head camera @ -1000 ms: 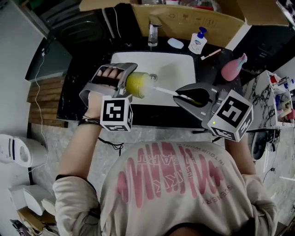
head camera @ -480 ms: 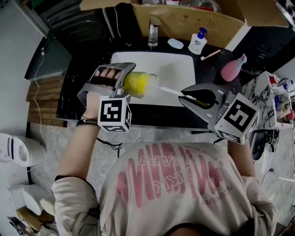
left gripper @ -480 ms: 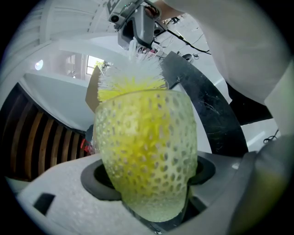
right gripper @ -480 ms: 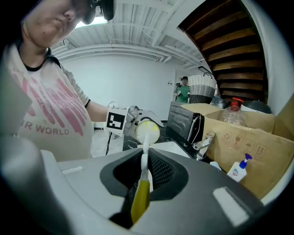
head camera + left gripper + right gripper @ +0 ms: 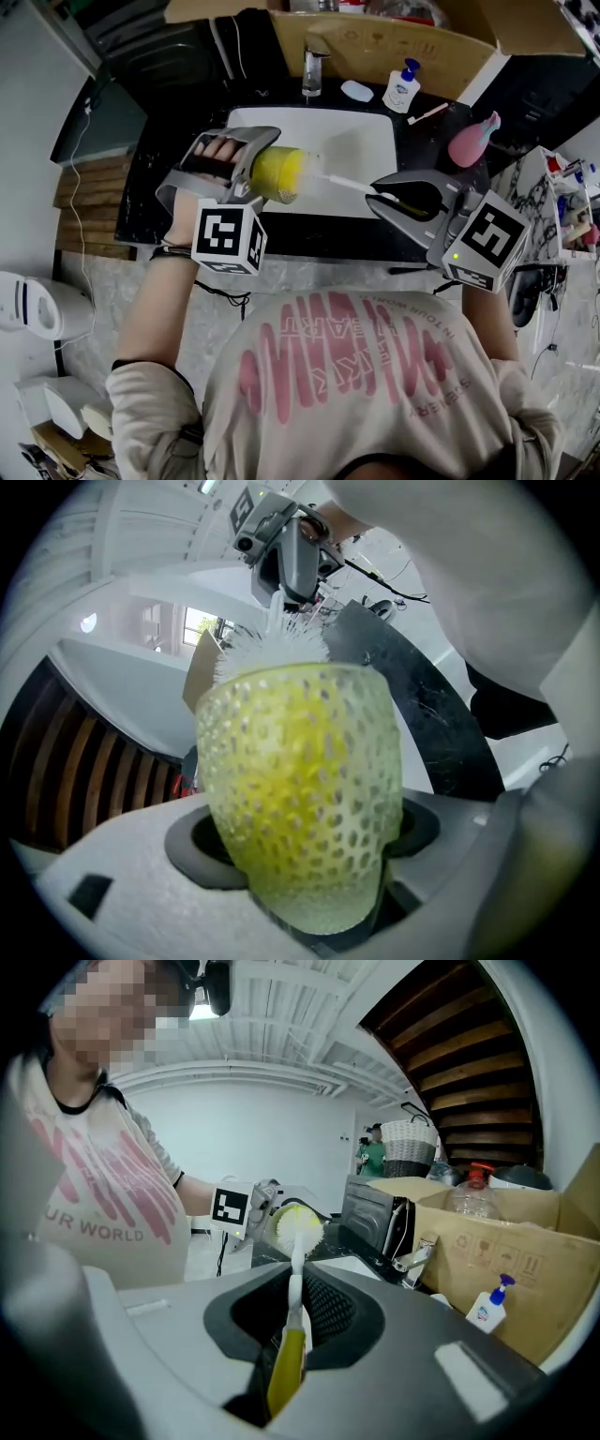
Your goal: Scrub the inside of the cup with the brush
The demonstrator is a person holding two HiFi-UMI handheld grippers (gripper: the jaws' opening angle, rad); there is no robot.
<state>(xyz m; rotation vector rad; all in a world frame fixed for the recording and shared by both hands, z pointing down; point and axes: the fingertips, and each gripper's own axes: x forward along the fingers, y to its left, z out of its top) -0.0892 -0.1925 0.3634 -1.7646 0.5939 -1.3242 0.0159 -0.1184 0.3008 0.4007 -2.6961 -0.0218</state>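
Sink (image 5: 361, 141), dark counter (image 5: 319, 236): left claw (image 5: 255, 171) grips cup (image 5: 279, 174), right claw (image 5: 380, 199) grips brush (image 5: 342, 183), seemingly inside.

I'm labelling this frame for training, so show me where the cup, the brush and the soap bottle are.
cup (image 5: 277, 174), head view, on its yellow dimpled side.
brush (image 5: 295, 1274), right gripper view, on its white shaft.
soap bottle (image 5: 400, 89), head view, on its white body.
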